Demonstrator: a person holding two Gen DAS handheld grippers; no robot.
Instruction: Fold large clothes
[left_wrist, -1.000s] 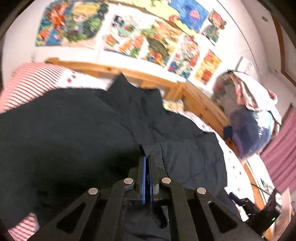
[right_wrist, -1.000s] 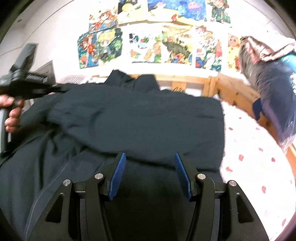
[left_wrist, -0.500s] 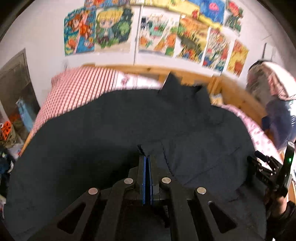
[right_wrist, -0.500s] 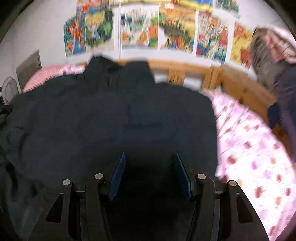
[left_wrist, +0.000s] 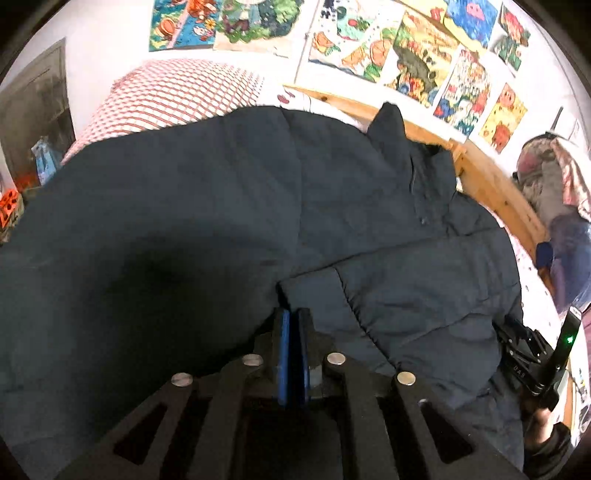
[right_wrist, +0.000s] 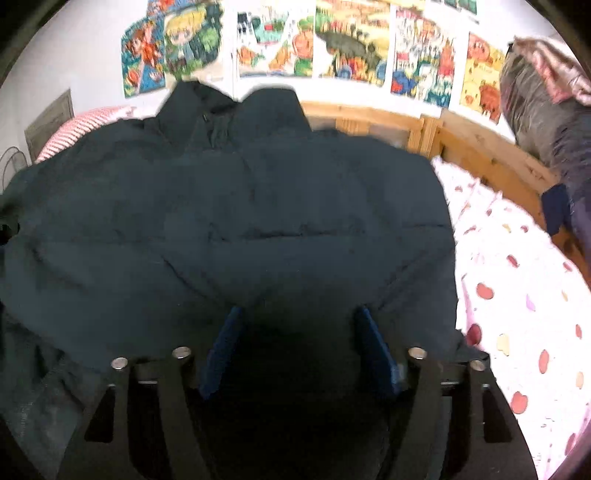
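Where the left gripper (left_wrist: 293, 317) meets the dark jacket (left_wrist: 229, 229), its blue pads (left_wrist: 283, 354) are pressed together on the edge of a folded-over panel, cloth pinched between them. Jacket spreads ahead of and to both sides of that gripper, collar (left_wrist: 391, 125) farthest out, near the wooden bed frame (left_wrist: 491, 181). Right gripper (right_wrist: 297, 325) stands wide, pads well apart, low over the jacket's near hem (contact unclear; padding bulges between the fingers). To its right, bare heart-print sheet (right_wrist: 517, 295). Beyond the collar, posters (right_wrist: 351, 44) on the wall. Striped pillow (left_wrist: 173, 96) ahead-left of the left gripper. Bundled bedding (right_wrist: 543, 92) far right.
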